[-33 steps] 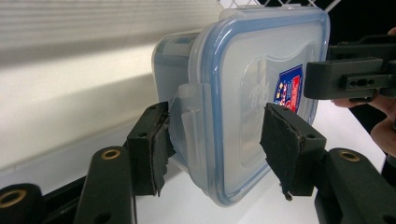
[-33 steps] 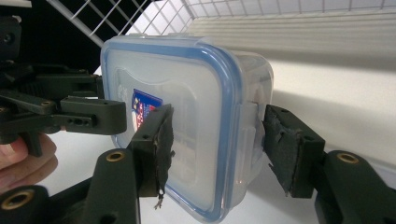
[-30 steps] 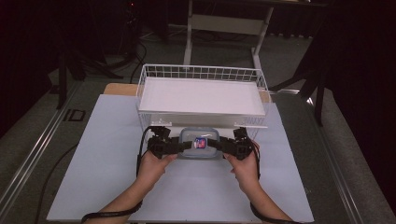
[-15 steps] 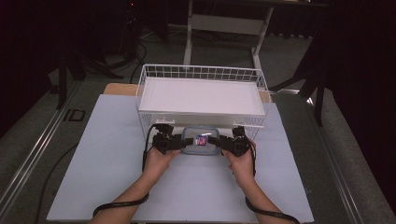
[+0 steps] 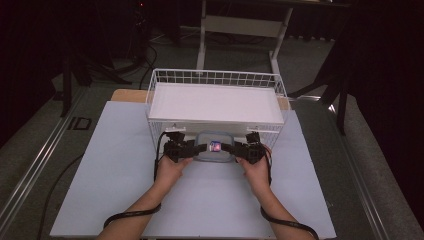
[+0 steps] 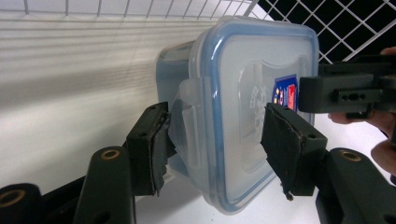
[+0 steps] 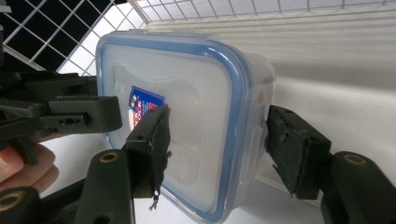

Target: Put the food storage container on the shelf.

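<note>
- The box (image 5: 215, 148) is lying between both grippers at the near wall of the basket (image 5: 216, 80), long axis running hand to hand.
- The left gripper (image 6: 212, 140) and right gripper (image 7: 217, 140) are each straddling an end, jaws apart, pads near.
- Both hands are sitting slightly farther from the basket than a second ago.

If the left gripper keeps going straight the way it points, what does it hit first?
The left gripper already straddles the plastic container, so the latch side of that box comes first. Beyond it, probably the right gripper; depth is unclear.
</note>
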`<state>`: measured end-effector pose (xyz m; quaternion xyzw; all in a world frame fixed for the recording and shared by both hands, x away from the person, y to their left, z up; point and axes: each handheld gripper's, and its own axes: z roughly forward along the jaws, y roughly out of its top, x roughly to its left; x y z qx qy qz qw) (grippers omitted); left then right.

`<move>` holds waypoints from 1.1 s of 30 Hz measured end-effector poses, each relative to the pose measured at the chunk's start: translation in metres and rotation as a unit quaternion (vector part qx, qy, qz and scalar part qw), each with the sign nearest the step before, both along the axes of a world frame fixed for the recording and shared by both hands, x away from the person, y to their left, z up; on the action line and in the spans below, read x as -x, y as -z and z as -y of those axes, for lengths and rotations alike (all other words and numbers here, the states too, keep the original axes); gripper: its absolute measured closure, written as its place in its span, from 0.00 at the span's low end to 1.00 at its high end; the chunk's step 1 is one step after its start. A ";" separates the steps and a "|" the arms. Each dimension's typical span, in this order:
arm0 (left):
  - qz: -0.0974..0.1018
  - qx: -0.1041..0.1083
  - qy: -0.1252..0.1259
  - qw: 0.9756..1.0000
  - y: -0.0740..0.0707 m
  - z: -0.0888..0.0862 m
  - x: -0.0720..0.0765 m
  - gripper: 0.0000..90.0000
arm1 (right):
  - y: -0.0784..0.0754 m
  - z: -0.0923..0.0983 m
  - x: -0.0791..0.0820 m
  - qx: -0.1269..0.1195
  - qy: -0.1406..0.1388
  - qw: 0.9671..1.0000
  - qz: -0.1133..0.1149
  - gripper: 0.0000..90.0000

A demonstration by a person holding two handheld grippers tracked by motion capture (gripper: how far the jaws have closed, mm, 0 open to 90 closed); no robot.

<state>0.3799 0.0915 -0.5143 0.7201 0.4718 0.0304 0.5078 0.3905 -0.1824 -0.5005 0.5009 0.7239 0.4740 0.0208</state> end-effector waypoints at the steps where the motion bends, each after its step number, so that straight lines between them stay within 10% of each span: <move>1: 0.001 0.011 -0.002 1.000 0.003 -0.001 -0.001 0.48 | 0.001 0.000 -0.001 -0.006 0.001 1.000 0.001 0.45; 20: 0.020 -0.013 -0.040 0.999 0.005 0.005 -0.009 0.35 | 0.009 -0.003 -0.008 0.002 0.027 0.999 0.028 0.41; 33: 0.101 -0.044 -0.003 0.994 -0.007 -0.003 0.020 0.16 | 0.005 0.005 0.022 0.025 0.014 0.997 0.072 0.45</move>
